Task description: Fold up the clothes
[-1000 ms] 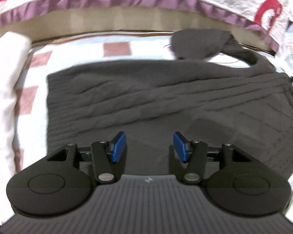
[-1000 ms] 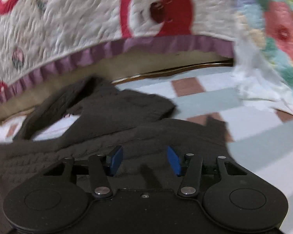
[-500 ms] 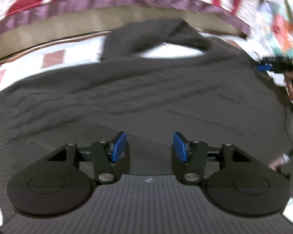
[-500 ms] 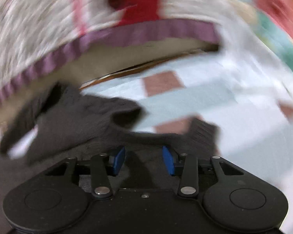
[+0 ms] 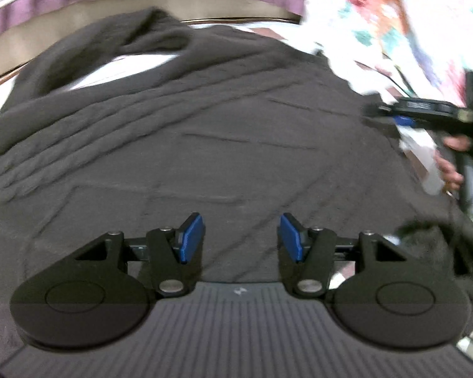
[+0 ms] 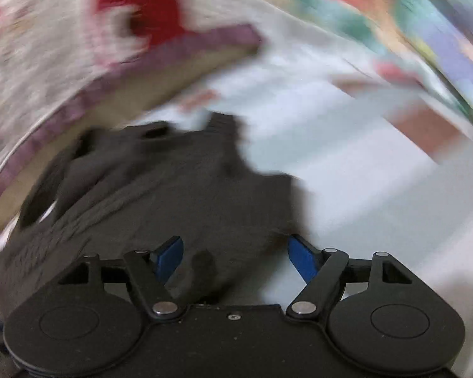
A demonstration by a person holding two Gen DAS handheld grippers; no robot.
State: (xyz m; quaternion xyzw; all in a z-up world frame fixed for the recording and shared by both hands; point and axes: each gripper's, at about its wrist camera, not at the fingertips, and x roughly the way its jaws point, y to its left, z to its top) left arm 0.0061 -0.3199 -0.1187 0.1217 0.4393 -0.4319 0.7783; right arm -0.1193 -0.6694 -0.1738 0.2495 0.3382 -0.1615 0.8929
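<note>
While the dark knit sweater (image 5: 224, 126) lies spread, unfolded, on the checked bedsheet (image 6: 347, 170) near its quilted far edge, left gripper (image 5: 241, 239) and right gripper (image 6: 235, 256) hover over it, jaws apart, empty, folding seemingly barely begun.

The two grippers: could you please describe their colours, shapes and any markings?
Both the left gripper and the right gripper have black linkage arms with silver pivot pins, round black side discs and blue pads on the fingertips. The left one has a ribbed grey body with a small pale logo; the right one's body is plain black.
</note>
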